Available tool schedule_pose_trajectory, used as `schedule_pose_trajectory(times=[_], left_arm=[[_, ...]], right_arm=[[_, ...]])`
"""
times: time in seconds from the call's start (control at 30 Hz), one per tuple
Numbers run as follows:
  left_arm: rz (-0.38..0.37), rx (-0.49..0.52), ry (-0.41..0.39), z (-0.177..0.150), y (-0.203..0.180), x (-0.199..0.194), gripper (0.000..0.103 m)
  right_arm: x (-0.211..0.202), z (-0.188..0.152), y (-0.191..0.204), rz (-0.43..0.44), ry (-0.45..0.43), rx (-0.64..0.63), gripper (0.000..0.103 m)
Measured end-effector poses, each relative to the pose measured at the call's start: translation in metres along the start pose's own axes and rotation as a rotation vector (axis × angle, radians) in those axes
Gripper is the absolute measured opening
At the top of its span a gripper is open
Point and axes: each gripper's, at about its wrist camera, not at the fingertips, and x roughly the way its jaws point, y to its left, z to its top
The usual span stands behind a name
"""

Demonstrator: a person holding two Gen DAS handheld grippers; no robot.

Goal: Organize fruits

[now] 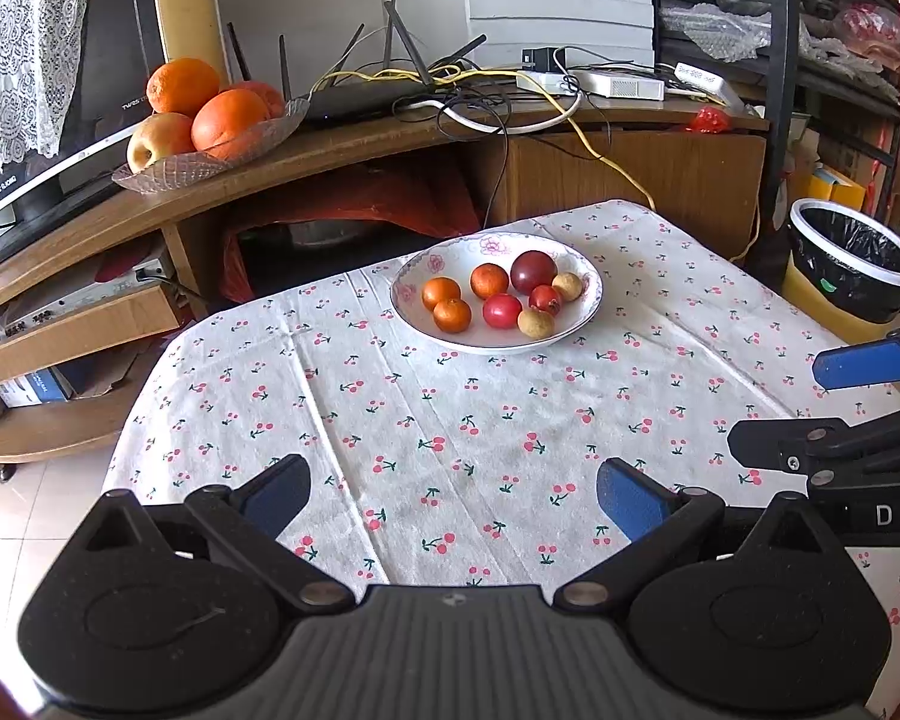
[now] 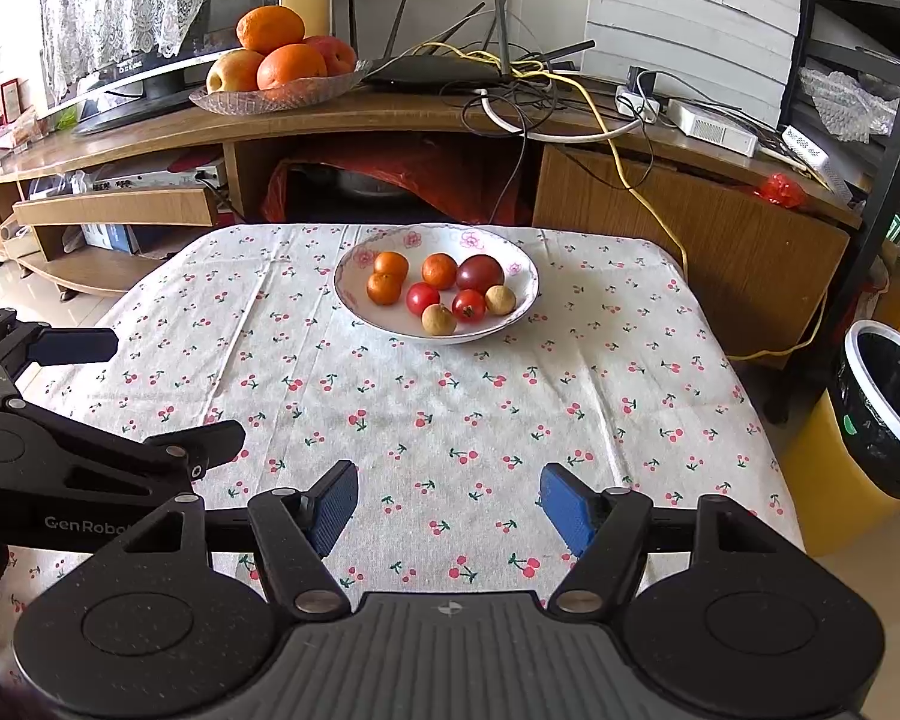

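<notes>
The white bowl (image 2: 528,294) with a pink flower rim sits on the cloth-covered bench (image 2: 450,420), close to the far edge and roughly centred along it. It holds all the small fruit in view: three little oranges (image 2: 439,270) on its left side, a dark plum (image 2: 480,273) at the back right, two red tomatoes (image 2: 422,298) in the middle and two pale longans (image 2: 438,320) toward the near and right rim. The pieces lie close together, some touching.

Both grippers hover over the near edge of the bench with their blue pads spread wide and nothing between them. The right gripper (image 2: 448,507) faces the bowl almost straight ahead; from the left gripper (image 1: 453,495) the bowl lies ahead and slightly to the right. Neither looks clearly nearer. The right gripper's finger (image 1: 864,363) shows at the right border of the left wrist view, so the two are close side by side.

The cloth between grippers and bowl is bare, giving open room for a straight reach forward. Little space remains behind the bowl before the far edge, so a push there could slide it off. A bin (image 2: 888,408) stands on the floor beside the right edge.
</notes>
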Motion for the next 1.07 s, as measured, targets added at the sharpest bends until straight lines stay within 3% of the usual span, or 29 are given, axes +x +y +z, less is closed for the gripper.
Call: schedule_pose_trajectory(times=[1.07], left_arm=[[0.02,0.025,-0.016,-0.0014,-0.0026,0.0006,0.103]], right_arm=[[0.0027,-0.0023,-0.0005,-0.002,0.006,-0.004,0.063]])
